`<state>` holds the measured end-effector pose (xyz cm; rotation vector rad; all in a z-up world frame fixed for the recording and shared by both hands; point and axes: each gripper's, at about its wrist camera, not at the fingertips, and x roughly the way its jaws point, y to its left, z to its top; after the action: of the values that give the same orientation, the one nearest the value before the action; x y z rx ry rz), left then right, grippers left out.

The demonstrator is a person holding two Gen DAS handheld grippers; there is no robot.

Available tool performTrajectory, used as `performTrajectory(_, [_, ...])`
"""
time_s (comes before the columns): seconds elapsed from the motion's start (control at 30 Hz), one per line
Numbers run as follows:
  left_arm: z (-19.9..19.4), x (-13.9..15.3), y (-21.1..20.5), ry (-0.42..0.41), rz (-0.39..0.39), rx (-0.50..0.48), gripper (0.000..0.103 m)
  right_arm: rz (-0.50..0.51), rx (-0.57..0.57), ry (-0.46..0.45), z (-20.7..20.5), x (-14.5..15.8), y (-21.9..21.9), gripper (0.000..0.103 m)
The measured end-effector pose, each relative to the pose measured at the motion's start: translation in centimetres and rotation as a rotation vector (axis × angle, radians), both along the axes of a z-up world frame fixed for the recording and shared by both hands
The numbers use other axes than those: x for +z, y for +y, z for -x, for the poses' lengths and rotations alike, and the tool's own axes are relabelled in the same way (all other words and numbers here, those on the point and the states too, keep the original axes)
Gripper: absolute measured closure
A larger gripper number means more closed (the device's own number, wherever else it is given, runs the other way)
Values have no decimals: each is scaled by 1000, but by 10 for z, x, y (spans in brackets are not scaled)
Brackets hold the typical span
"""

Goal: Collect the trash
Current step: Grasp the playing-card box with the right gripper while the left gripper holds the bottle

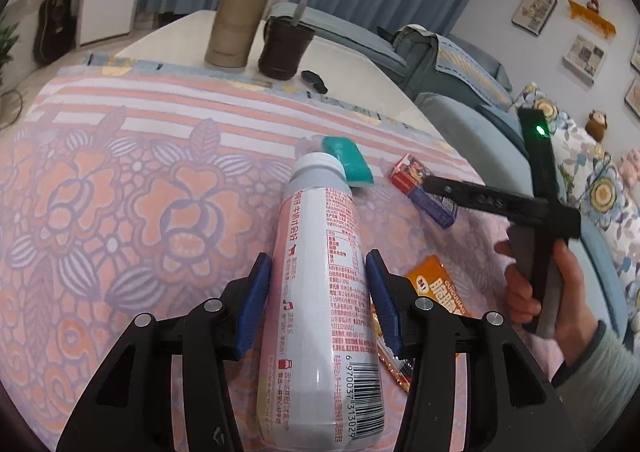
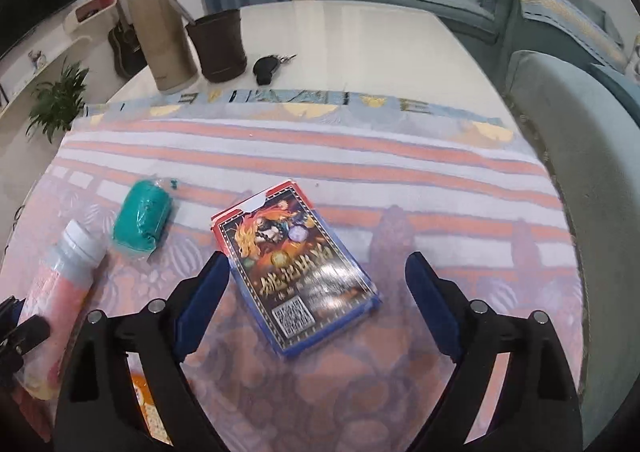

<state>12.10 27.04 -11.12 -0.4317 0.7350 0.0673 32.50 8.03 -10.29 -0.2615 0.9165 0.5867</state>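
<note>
Both blue-padded jaws of the left gripper (image 1: 318,300) clamp a white plastic bottle with a pink label (image 1: 320,292); the right gripper (image 2: 316,304) gapes wide around a card box (image 2: 294,272) on the floral cloth (image 2: 360,156).

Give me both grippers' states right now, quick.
Left gripper: shut on the white bottle.
Right gripper: open, holding nothing; the card box lies between its pads, ungripped.

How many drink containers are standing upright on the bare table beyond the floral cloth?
2. The tall tan tumbler stands at the far left, and the dark cup with a straw stands just right of it, near the black key fob. None seems hidden.
</note>
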Motion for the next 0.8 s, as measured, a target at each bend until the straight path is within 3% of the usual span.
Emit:
performTrajectory(0.23, [-5, -2, -8, 27, -49, -22, 56, -21, 36, 62, -5, -11, 11, 19])
performTrajectory(0.33, [-5, -3, -7, 31, -46, -21, 56, 41, 46, 22, 6, -14, 16, 36])
performTrajectory(0.43, [-4, -1, -7, 32, -43, -20, 56, 39, 55, 17, 18, -11, 10, 43])
performTrajectory(0.57, [3, 10, -16, 6, -13, -54, 56, 18, 20, 24, 42, -5, -14, 44])
performTrajectory(0.8, [26, 33, -60, -26, 21, -164, 56, -4, -120, 31, 112, 8, -99, 45])
